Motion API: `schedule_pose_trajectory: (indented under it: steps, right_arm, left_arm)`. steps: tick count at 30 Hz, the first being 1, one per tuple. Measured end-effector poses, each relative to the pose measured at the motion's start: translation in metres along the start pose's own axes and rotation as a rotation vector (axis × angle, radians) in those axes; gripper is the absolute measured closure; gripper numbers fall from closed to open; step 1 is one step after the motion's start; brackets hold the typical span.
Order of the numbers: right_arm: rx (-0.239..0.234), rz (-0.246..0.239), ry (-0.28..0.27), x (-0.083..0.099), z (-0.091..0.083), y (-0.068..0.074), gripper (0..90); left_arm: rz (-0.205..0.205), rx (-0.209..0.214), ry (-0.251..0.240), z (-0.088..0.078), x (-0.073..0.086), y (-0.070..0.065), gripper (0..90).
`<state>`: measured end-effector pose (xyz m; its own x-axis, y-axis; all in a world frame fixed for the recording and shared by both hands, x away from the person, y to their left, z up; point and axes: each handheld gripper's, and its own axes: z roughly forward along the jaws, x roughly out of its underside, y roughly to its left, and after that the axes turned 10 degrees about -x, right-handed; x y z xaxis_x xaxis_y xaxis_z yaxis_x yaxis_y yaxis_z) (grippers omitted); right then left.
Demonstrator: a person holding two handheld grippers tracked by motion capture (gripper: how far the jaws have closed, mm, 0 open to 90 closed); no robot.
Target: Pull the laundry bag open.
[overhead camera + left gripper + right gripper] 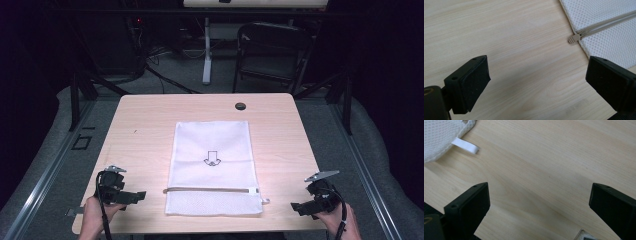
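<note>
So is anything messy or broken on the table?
Nothing stands out. The white mesh bag lies flat and fairly straight in the middle of the table, its zipper running across near the front edge, with no tear that I can see. Both the left gripper and the right gripper are open and empty beside it.

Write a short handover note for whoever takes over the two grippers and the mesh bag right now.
Left gripper: open, holding nothing, by the table's near left edge.
Right gripper: open, holding nothing, near right edge.
Mesh bag: flat at the table's middle, touched by neither gripper; zipper runs across its near end, its pull at the bag's left edge.
Done: nothing to see on the bag.
Left: the bag is yet to be gripped.
</note>
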<state>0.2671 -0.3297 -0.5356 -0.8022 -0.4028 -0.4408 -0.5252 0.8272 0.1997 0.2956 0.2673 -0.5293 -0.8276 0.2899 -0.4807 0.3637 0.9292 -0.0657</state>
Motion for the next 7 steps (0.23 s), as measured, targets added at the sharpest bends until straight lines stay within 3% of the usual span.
schedule_pose_trajectory:
  steps: [7]
  right_arm:
    - [0.001, 0.002, 0.005, -0.0007, 0.0021, -0.0017, 2.7]
  left_arm:
    - [0.020, -0.003, -0.001, 0.0042, -0.0029, -0.0023, 4.4]
